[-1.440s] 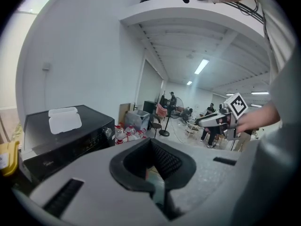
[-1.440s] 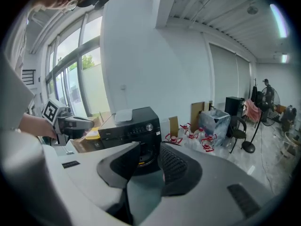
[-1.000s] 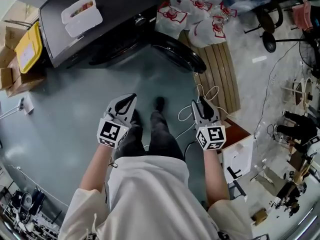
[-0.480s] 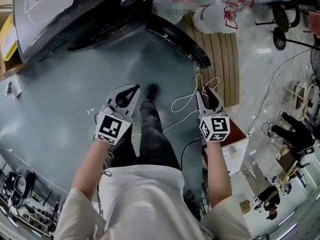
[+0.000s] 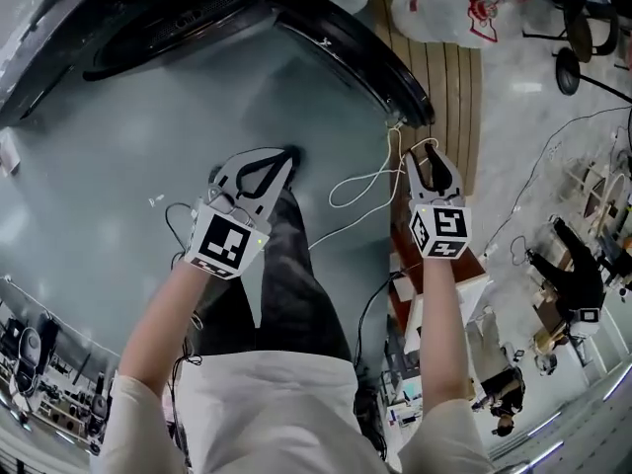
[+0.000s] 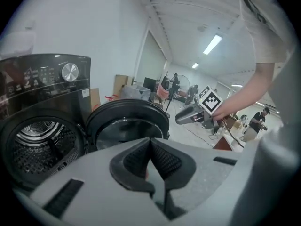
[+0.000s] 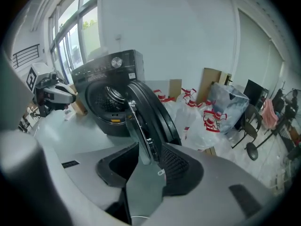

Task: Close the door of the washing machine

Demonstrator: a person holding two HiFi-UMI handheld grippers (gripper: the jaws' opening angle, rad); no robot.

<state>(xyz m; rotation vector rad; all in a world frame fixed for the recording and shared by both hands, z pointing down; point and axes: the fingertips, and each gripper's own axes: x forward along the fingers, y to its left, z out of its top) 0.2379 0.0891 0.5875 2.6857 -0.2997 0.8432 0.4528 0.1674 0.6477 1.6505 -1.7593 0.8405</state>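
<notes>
Both forearms stretched forward and down over grey floor (image 5: 118, 166). My left gripper (image 5: 284, 156) tilted downward, jaws pinched together, empty, aimed toward washing machine (image 6: 42, 126) drum opening. My right gripper (image 5: 433, 158) pitched steeper, jaws opening, pads pressing nothing; edge of door (image 7: 148, 112) lines up in gap. Door swung wide open, right of drum, just ahead of right gripper.

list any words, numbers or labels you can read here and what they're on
No text is legible in any view.
Control panel of the washing machine: lit markings, too blurred to read.
White sticker on the machine's side: print too small to read.
White plastic bags: red print, too small to read.
</notes>
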